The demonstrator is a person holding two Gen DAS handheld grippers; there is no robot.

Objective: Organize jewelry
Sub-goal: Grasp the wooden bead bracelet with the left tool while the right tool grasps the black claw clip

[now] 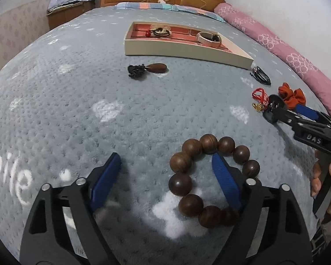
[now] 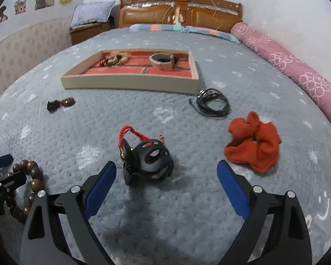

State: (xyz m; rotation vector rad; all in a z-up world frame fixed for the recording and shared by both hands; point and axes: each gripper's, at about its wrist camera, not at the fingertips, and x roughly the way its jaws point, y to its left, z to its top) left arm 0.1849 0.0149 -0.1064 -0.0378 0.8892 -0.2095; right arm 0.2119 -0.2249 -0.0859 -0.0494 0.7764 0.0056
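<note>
Beads (image 1: 188,183) straddled by released left tool (image 1: 165,170): shift left, close across strand. Right tool (image 2: 166,176) released near tray-side clip (image 2: 149,162).

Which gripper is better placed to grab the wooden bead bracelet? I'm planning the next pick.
Left. The left gripper already has one finger inside the wooden bead bracelet; the right gripper is open over the black hair claw.

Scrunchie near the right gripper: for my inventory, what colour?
Orange-red scrunchie, clearest in the right wrist view.
</note>
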